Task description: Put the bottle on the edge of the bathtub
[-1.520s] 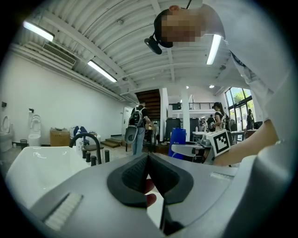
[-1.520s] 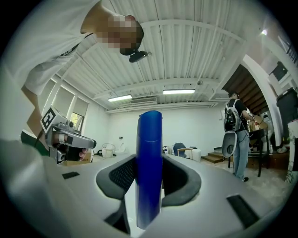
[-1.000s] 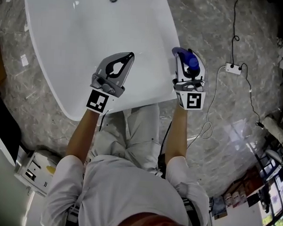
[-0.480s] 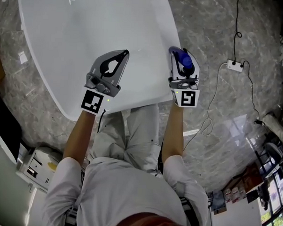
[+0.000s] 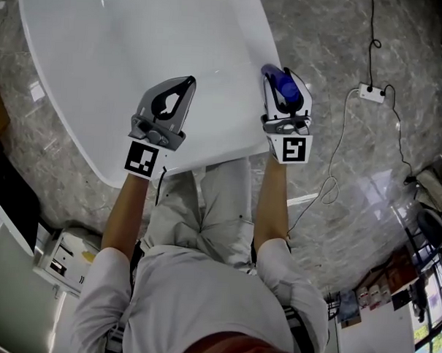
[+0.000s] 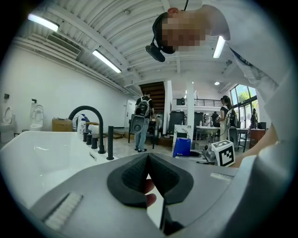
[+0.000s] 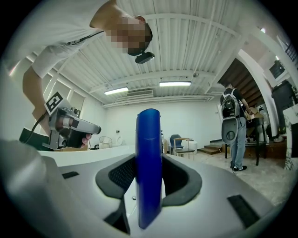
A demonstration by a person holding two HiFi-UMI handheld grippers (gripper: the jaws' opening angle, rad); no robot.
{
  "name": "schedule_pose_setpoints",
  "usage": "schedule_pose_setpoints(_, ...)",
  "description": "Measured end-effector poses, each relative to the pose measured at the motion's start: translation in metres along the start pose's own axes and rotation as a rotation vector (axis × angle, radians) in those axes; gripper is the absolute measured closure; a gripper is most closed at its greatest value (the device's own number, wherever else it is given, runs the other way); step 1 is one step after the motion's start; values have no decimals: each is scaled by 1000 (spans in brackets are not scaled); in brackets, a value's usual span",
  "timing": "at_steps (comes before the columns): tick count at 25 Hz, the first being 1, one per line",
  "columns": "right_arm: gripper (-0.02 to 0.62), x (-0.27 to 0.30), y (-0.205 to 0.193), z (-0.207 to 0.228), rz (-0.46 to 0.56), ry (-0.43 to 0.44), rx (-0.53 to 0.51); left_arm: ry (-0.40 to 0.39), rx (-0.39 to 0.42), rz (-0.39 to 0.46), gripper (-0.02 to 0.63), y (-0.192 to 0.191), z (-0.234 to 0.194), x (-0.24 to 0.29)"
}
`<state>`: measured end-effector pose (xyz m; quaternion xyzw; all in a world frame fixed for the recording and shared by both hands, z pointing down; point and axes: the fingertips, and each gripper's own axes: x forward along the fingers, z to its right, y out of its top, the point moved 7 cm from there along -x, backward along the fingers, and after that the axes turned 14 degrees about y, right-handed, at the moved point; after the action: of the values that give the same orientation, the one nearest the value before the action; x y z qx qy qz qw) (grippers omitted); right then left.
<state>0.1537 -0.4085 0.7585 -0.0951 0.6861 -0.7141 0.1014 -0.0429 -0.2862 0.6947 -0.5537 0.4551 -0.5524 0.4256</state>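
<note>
A blue bottle [image 5: 280, 84] stands upright between the jaws of my right gripper [image 5: 285, 78], which is shut on it, over the right rim of the white bathtub [image 5: 102, 57]. In the right gripper view the bottle [image 7: 149, 162] fills the gap between the dark pads [image 7: 122, 174]. My left gripper [image 5: 187, 83] hovers over the tub's near end with its jaws shut and nothing in them. In the left gripper view its tips [image 6: 148, 157] meet, and the tub's wall [image 6: 32, 160] lies to the left.
A black arched faucet [image 6: 88, 122] stands on the tub's far rim. On the marble floor to the right lie a white power strip [image 5: 371, 91] and its cable. A white box [image 5: 64, 257] sits at lower left. People stand in the background [image 6: 142, 121].
Both grippers have shifted a little forward along the tub. The blue bottle stays clamped in the right gripper, and the left gripper stays shut.
</note>
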Motion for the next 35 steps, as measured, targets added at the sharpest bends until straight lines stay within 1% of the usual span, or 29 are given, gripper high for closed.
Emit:
schedule_pose_setpoints(2, 429, 0, -2, 1, -12, 1, 3, -2, 7, -5, 607, 0, 3, -1)
schedule_pose_setpoints(4, 382, 0, -4, 1, -19, 1, 8, 3, 8, -8, 607, 1, 6, -2)
schedule_pose_setpoints(7, 339, 0, -6, 1, -29, 1, 15, 15, 1, -17, 607, 4, 9, -8)
schedule_pose_setpoints(11, 282, -4, -5, 3, -80, -5, 37, 23, -4, -41, 607, 11, 13, -20)
schedule_pose_setpoints(14, 265, -8, 7, 3, -84, -1, 17, 24, 2, -54, 607, 18, 19, -30)
schedule_pose_setpoints(20, 258, -10, 49, -10, -85, 3, 17, 12, 18, -76, 607, 48, 30, -52)
schedule_pose_setpoints(24, 259, -9, 93, -25, -52, -7, 48, 7, 26, -63, 607, 81, 31, -69)
schedule_pose_setpoints(29, 265, -16, 150, -31, -35, 7, 23, 10, 33, -17, 607, 129, 28, -87)
schedule_pose_setpoints(32, 273, -18, 186, -34, -11, 5, 27, 13, 38, 14, 607, 155, 26, -97)
schedule_pose_setpoints(35, 284, -21, 221, -41, 1, 22, 33, 9, 46, 41, 607, 178, 27, -108)
